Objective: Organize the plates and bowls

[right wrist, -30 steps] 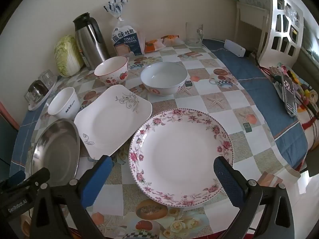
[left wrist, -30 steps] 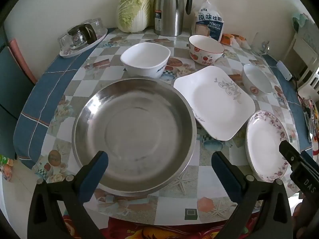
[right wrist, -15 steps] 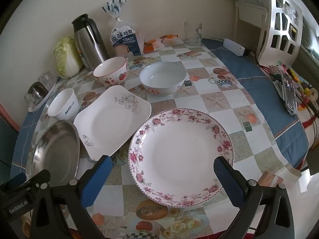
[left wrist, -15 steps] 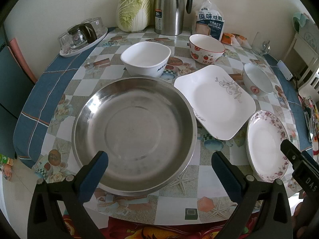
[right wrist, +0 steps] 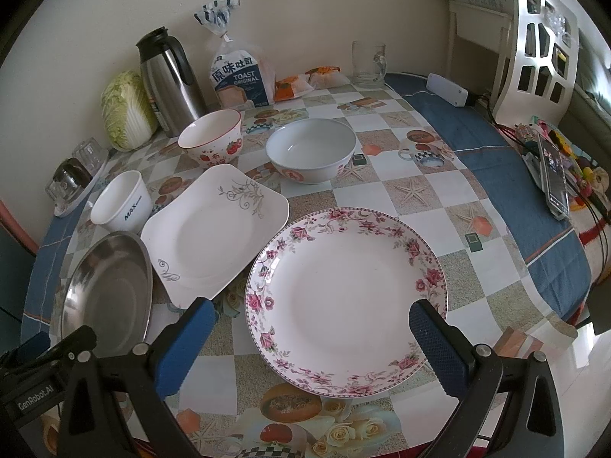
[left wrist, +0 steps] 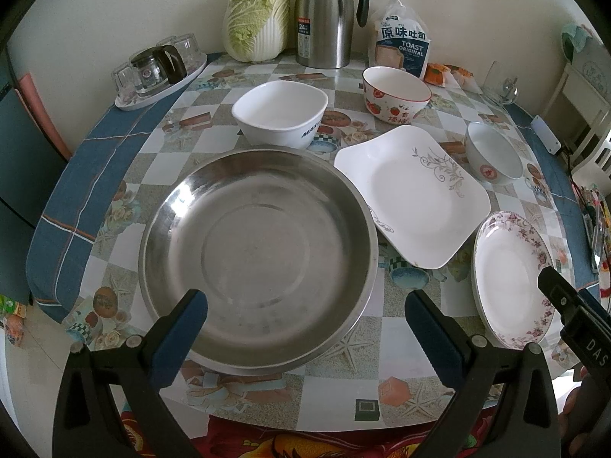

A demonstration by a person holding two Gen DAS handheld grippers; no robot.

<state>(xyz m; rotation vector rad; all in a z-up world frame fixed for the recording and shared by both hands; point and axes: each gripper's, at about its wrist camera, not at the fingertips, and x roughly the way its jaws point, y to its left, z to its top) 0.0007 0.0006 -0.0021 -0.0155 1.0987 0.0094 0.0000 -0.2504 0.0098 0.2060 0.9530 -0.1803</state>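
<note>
A large steel basin [left wrist: 259, 252] lies in front of my open, empty left gripper [left wrist: 305, 328]; it also shows in the right wrist view [right wrist: 107, 290]. A round floral plate [right wrist: 343, 297] lies before my open, empty right gripper [right wrist: 313, 343]. A square white plate [right wrist: 214, 225] sits between them. Behind are a square white bowl [left wrist: 280, 112], a strawberry bowl [left wrist: 395, 93] and a pale round bowl [right wrist: 311, 152].
At the back of the table stand a cabbage [left wrist: 256, 19], a steel thermos [left wrist: 324, 15], a toast bag [left wrist: 403, 45], a glass mug [right wrist: 368, 63] and a tray of glasses [left wrist: 156, 72]. A white shelf [right wrist: 542, 45] and a phone [right wrist: 553, 171] are at the right.
Both grippers have drifted slightly back and up, so the dishes sit a little lower in view. Nothing was taken hold of or moved.
</note>
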